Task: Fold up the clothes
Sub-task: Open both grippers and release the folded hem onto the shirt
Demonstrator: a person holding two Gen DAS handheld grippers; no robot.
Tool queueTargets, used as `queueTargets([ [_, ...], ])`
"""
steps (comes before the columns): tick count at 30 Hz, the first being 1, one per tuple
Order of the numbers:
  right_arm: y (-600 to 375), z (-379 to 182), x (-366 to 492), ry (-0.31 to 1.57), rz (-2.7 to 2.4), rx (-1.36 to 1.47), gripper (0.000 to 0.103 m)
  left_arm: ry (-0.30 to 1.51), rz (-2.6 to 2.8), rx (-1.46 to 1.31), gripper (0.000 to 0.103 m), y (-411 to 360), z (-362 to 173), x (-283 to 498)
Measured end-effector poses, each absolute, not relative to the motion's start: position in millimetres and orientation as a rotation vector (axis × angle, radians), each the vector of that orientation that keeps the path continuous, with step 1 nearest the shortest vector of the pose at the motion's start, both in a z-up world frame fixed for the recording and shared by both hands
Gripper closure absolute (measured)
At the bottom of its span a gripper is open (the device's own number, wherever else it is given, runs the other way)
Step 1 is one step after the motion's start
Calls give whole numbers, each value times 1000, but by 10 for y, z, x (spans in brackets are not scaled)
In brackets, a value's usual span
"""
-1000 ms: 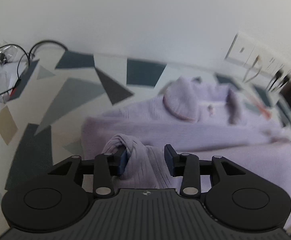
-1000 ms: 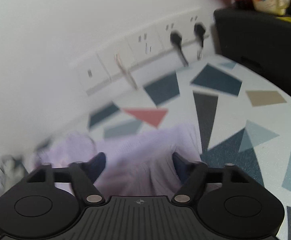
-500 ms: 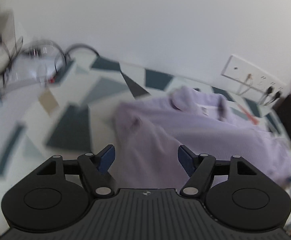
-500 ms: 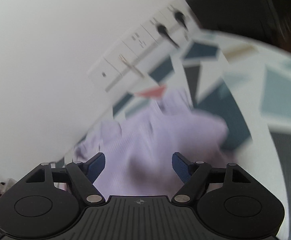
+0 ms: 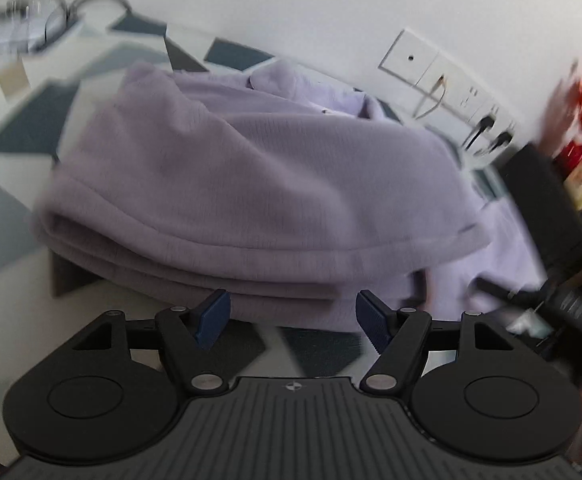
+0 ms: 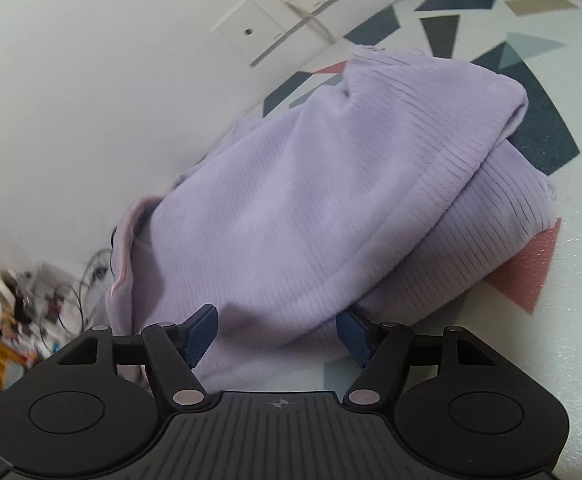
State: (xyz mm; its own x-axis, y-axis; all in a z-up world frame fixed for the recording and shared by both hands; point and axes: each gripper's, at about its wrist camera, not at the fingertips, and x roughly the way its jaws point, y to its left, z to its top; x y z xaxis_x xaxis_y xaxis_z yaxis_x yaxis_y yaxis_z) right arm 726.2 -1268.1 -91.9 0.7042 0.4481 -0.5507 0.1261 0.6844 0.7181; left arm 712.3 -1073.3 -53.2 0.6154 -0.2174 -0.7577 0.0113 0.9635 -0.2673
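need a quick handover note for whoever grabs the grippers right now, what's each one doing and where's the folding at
Left gripper: open, empty, at the near edge of the lilac sweater.
Right gripper: open, empty, its fingers either side of the sweater's near hem but not closed on it.
Sweater: lies on the patterned table by the wall, doubled over on itself, the top layer's hem overlapping the lower layer. Collar end is toward the wall sockets.
Done: at least one fold is in.
Left: the bundle is bulgy and uneven; probably flatten it, square the edges and perhaps fold once more.
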Motion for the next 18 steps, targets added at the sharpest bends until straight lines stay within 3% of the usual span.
queueTargets([
  [5,-12626,-789,7350,742,155,745,59,784,-71,324,30,-11112,-580,7003],
  [7,-12637,-739,7394,717,160,761,62,780,-99,330,30,-11111,-589,7026],
  [12,-12746,-777,7454,736,149,836,63,774,-112,324,30,-11186,-630,7087],
  [16,-12754,-841,7377,762,137,863,53,752,-128,346,30,-11296,-657,7101],
  [18,-12742,-888,7336,761,133,855,53,741,-136,356,29,-11351,-670,7108],
])
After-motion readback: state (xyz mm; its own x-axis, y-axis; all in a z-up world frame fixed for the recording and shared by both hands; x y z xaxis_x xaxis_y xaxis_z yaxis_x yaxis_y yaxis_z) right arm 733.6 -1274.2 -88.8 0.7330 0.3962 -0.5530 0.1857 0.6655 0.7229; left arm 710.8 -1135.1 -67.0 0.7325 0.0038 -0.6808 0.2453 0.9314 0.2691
